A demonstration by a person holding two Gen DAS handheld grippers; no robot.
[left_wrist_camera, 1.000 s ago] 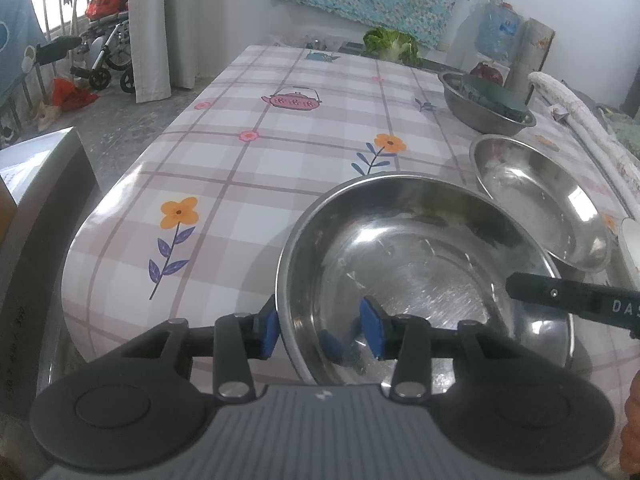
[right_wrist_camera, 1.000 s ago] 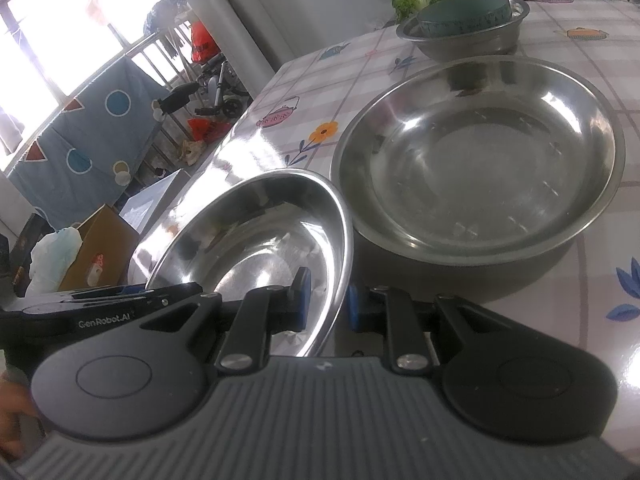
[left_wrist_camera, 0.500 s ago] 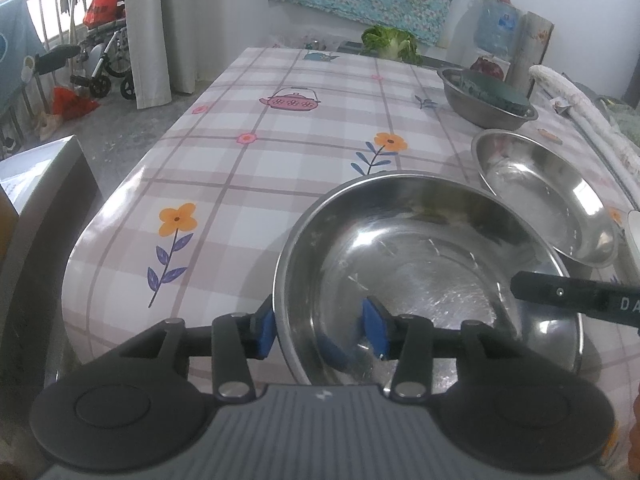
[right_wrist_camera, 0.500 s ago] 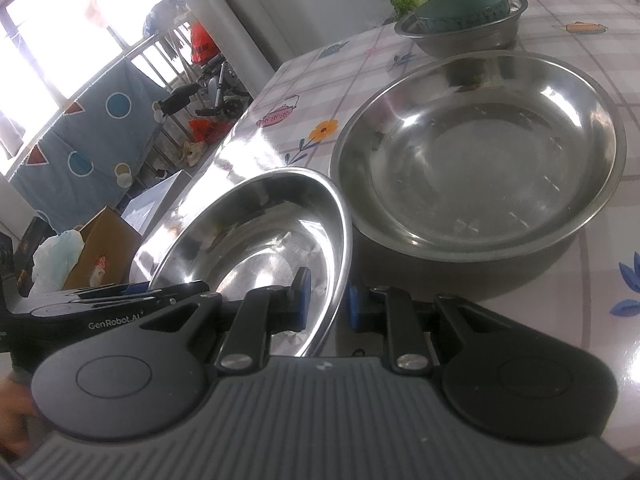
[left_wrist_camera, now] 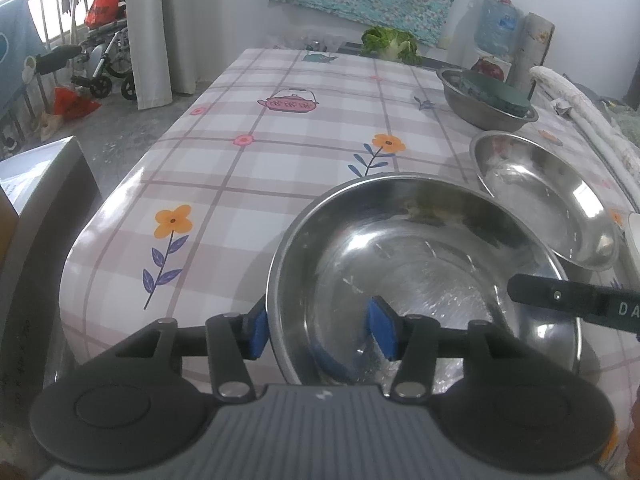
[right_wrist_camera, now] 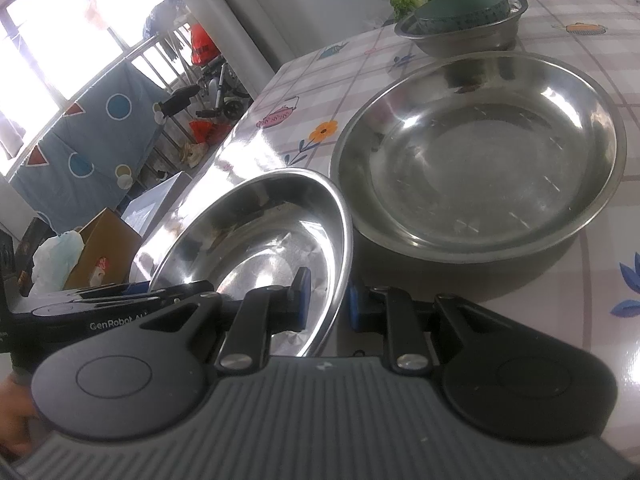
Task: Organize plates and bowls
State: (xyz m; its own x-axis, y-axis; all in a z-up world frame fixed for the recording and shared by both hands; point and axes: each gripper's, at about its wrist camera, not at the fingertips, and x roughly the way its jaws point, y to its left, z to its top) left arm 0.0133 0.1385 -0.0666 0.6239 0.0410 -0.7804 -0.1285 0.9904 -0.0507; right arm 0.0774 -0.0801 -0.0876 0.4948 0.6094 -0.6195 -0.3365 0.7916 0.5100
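Note:
A wide steel bowl sits at the near end of the flowered table. My left gripper straddles its near rim with its jaws opening; the blue pads stand clear of the metal. In the right wrist view the same bowl looks tilted, and my right gripper is shut on its rim. Just beyond lies a second steel dish, also seen in the left view. Farther back a third steel bowl holds a dark green bowl.
A cabbage and a water bottle stand at the table's far end. A rolled white cloth runs along the right side. Off the left edge are a grey box, a cardboard box and a wheelchair.
The left gripper's pads have spread further apart around the bowl's rim. The right gripper keeps the same grip, and the bowls have not shifted.

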